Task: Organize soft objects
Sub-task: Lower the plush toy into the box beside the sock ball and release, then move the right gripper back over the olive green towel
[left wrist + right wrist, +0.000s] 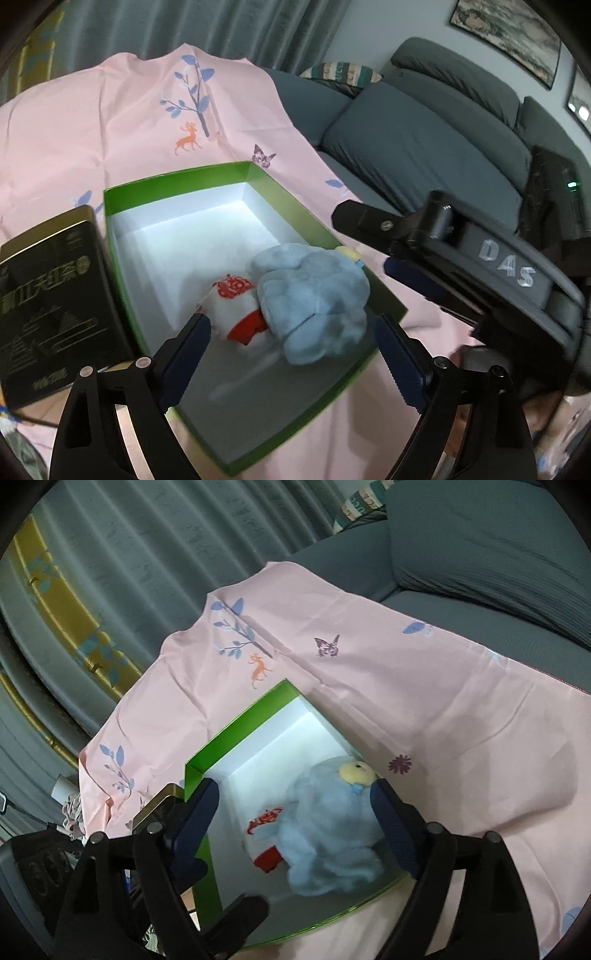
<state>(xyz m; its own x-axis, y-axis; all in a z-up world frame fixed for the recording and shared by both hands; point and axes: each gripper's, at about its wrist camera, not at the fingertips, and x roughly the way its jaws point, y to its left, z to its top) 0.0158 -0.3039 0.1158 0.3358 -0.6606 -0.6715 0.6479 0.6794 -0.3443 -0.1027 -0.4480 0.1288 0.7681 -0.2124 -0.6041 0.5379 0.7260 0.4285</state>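
Both soft things already lie inside the green box (122,229), which sits open on the pink printed cloth (74,122) covering the surface: a pale blue plush toy (314,295) slumps against the box's right wall, its small yellow head (356,770) poking up at the rim, and a white-and-red fabric item (236,306) is tucked just beside it, partly under the plush. The left claw (291,354) hangs over the near end of the box with its blue-padded fingers (188,347) standing wide apart, nothing pressed between them; the toys sit in the gap beyond the tips but untouched. The right claw (295,819) is likewise spread wide – its pads flank the plush in the view, yet they do not appear to squeeze it, so I judge it empty. From the left wrist view the right claw's body marked "DAS" (506,266) hovers off the box's right side. A dark tea tin (48,295) stands touching the box's left wall. The placing step looks finished, with both claws let go of their loads – the step in hand reads as a release and clearing away. What comes next depends on whether more soft items wait outside these views; none shows on the cloth here. If any remain, the next move calls for lifting clear of the box walls without snagging the plush.
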